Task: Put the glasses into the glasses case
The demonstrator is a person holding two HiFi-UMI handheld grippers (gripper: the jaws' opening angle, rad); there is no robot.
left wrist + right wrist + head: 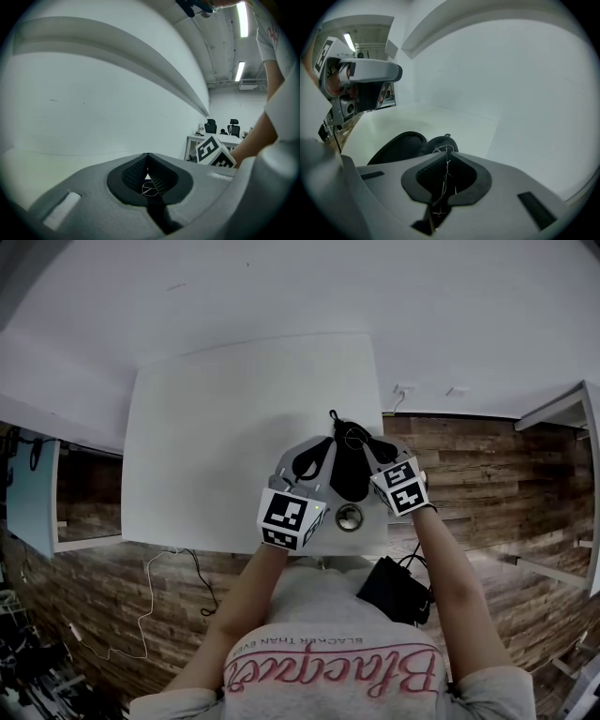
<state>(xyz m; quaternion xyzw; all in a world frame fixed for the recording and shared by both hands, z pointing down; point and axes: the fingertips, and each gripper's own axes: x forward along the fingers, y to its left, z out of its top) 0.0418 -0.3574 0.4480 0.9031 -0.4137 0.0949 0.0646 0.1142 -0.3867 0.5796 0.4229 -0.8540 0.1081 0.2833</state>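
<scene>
The black glasses case (349,474) lies open on the white table (234,427), near its front right corner, between my two grippers. My right gripper (373,448) (447,159) is shut on the thin wire-framed glasses (354,435) (443,150) and holds them just over the far end of the case (401,145). To the left of the case my left gripper (319,454) (148,161) is shut and tilted up toward the wall. Only a small loop of thin wire shows in the slit between its pads. I cannot tell what that wire belongs to.
A small round metal object (350,517) sits at the table's front edge, just behind the case. A black bag (394,587) hangs by the person's right side. White cables (155,596) trail over the wooden floor. A white wall stands behind the table.
</scene>
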